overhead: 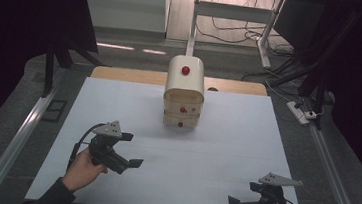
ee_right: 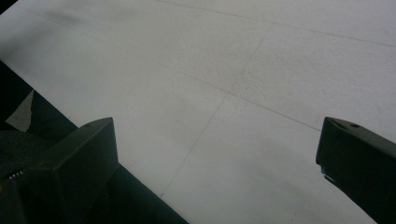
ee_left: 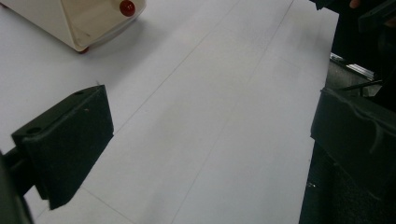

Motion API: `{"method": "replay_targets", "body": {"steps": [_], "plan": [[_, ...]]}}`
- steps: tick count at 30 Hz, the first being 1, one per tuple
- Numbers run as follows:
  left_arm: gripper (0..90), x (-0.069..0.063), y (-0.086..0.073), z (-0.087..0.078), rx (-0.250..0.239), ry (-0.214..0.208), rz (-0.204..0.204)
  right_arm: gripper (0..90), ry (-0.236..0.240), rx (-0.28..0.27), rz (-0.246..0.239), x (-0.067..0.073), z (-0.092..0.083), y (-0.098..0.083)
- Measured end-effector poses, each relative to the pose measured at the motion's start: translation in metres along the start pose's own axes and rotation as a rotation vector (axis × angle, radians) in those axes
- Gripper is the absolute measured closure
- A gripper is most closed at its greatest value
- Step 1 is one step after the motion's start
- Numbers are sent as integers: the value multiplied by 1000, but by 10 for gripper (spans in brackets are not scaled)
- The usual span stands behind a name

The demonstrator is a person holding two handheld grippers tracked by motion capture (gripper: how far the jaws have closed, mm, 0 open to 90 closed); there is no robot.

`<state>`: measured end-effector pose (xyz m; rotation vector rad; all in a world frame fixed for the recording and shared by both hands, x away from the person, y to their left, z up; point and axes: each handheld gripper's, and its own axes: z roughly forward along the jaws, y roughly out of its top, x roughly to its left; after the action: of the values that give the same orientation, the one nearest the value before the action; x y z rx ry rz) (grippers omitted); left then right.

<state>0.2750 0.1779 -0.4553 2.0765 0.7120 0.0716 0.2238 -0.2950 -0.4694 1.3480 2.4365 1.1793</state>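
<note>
A small cream drawer cabinet [overhead: 184,92] with red knobs [overhead: 186,71] stands at the middle back of the white table sheet [overhead: 224,151]. My left gripper [overhead: 132,150] hovers at the front left, held by a hand, open with nothing between its jaws. In the left gripper view the jaws stand wide apart over bare sheet, the left gripper [ee_left: 210,140] pointing past the cabinet's lower corner [ee_left: 70,23] and a red knob [ee_left: 127,7]. My right gripper [overhead: 243,195] sits at the front right edge, open and empty. In the right gripper view the right gripper [ee_right: 219,158] faces plain sheet.
The white sheet covers a wooden table [overhead: 121,74] with metal rails along both sides. Beyond the far edge are a floor, a desk frame [overhead: 195,18] and loose cables [overhead: 283,66]. The sheet's front edge [ee_right: 93,140] lies just under the right gripper.
</note>
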Motion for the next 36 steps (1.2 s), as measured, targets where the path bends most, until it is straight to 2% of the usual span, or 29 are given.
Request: {"method": "replay_targets", "body": {"steps": [11, 36], "plan": [[0, -5, -10, -8, -7, -6, -17, 0, -1, 1, 1, 0, 0, 0], [0, -6, -43, -32, -30, 5, -100, 0, -4, 1, -3, 1, 0, 0]]}}
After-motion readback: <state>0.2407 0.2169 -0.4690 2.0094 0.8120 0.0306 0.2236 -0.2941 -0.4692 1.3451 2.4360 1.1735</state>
